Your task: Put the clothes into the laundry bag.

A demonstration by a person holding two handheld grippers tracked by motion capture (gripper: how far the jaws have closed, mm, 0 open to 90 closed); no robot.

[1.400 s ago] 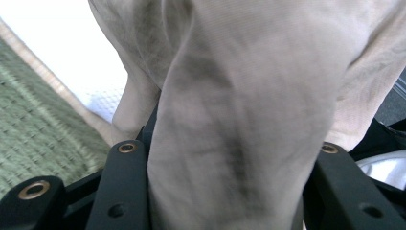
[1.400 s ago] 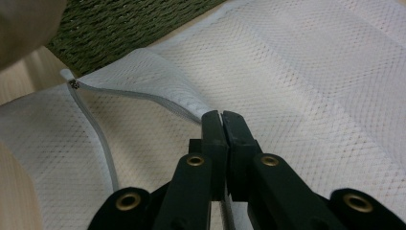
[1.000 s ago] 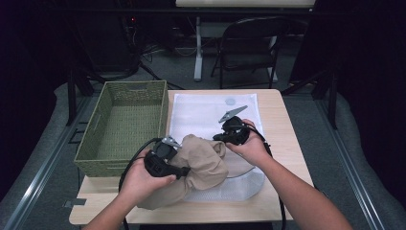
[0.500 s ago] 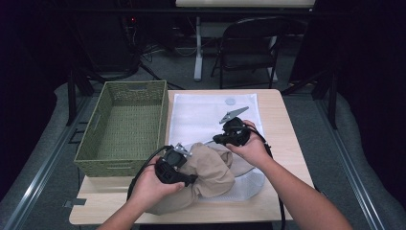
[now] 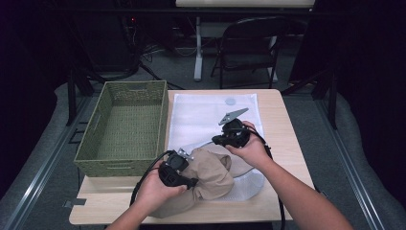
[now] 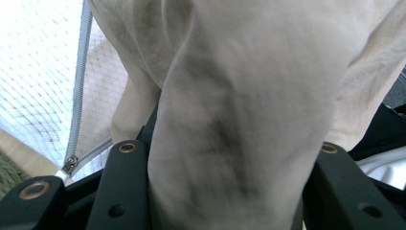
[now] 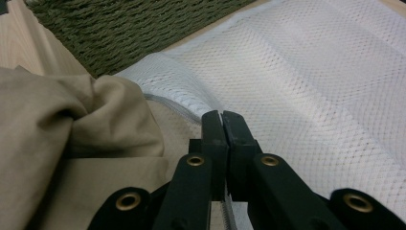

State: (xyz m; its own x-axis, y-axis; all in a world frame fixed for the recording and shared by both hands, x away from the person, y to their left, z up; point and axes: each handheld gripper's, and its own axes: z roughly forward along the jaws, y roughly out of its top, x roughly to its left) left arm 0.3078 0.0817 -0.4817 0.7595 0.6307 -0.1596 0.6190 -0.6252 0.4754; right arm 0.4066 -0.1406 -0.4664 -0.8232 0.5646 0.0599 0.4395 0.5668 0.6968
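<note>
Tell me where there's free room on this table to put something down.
The green basket is empty. Bare wood runs along the table edge right of the white mesh bag, whose far half is flat. The near centre is crowded: tan garment, both hands.

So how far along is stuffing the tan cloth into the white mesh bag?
About midway. Done: the white mesh zip bag is open on the table. In hand: the left gripper clamps the tan cloth bundle, partly inside the opening, while the right gripper pinches the bag's zipper edge. Left: most of the cloth is outside, the zip is undone, and the green woven basket is empty.
</note>
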